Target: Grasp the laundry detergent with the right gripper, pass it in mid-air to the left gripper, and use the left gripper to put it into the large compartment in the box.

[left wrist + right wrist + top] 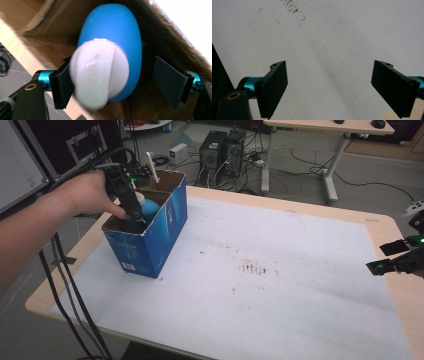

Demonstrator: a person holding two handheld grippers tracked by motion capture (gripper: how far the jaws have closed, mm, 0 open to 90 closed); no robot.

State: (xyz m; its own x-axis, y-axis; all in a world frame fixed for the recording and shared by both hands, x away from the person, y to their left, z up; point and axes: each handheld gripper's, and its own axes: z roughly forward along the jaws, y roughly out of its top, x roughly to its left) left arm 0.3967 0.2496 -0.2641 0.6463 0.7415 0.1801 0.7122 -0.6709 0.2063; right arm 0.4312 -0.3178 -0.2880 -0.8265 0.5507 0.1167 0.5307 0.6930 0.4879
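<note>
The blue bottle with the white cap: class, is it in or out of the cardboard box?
In. The blue bottle sits between the cardboard box walls, with the left gripper reaching inside.

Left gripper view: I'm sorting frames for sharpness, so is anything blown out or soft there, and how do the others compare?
Left gripper view: top-right corner blown out white, white cap on the blue bottle soft. High view: dim, even light. Right gripper view: white mat slightly hazy.
</note>
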